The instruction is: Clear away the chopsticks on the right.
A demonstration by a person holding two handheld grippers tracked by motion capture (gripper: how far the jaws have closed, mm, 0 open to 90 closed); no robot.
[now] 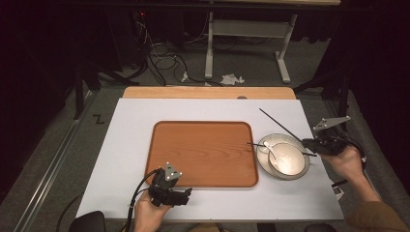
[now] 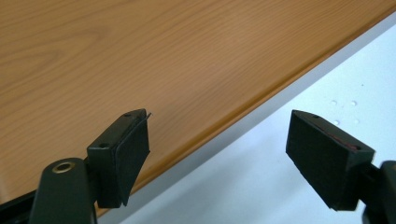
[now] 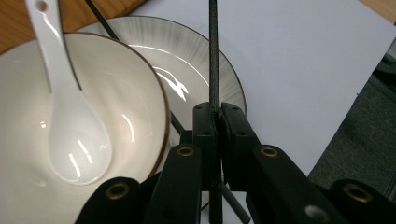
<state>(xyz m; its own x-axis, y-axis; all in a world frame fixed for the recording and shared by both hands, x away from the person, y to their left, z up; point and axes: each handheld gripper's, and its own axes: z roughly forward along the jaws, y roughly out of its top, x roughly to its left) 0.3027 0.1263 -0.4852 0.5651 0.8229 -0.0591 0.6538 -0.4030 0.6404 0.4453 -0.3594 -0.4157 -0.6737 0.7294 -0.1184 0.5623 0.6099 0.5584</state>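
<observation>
The left gripper (image 1: 181, 194) is held low with jaws spread wide; the right gripper (image 1: 309, 141) is clamped shut.

A big wooden tray (image 1: 203, 152) sits mid-table on a white mat (image 1: 130, 125), nothing on it. Behind the table there's a grey floor with a tangle of black cables (image 1: 162, 58), some crumpled white paper (image 1: 231, 78), and the white legs of another desk (image 1: 209, 46).
</observation>
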